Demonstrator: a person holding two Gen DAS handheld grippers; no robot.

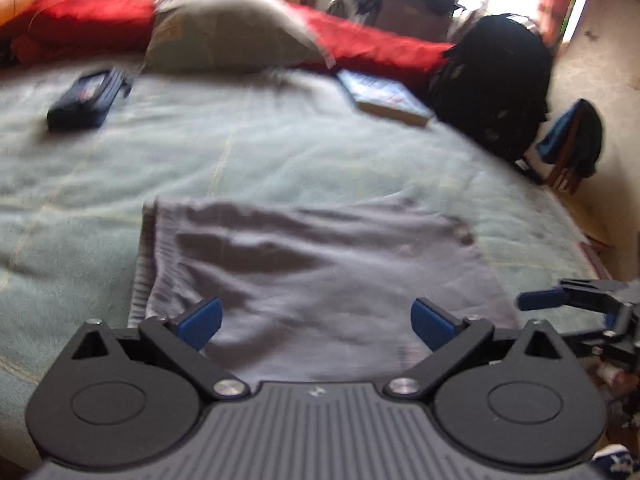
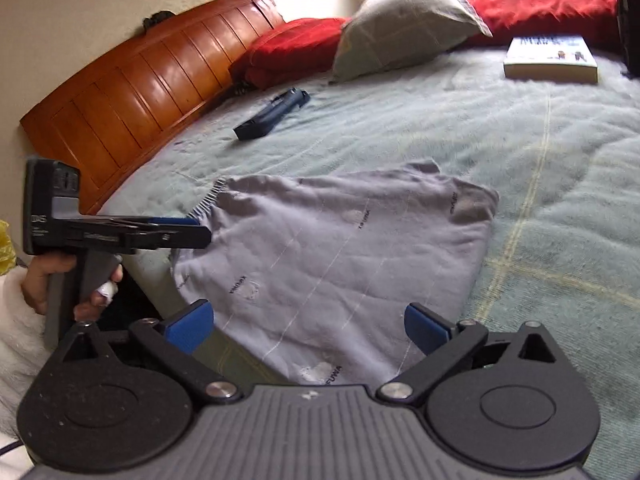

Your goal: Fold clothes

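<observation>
Left wrist view: the left gripper [image 1: 316,322] angles down over the near edge of a folded grey garment [image 1: 312,264] lying on the pale green bedspread [image 1: 240,140], jaws spread, nothing between them. Right wrist view: the right gripper [image 2: 308,326] hovers likewise, jaws wide and empty; open bedspread lies beyond, a hand [image 2: 52,280] holds the left gripper at the garment's ribbed corner.

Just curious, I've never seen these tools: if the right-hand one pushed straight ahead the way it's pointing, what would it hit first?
Most likely the grey cloth spread on the bed, right ahead of the right gripper and its open jaws; exact depth is hard to judge.
</observation>
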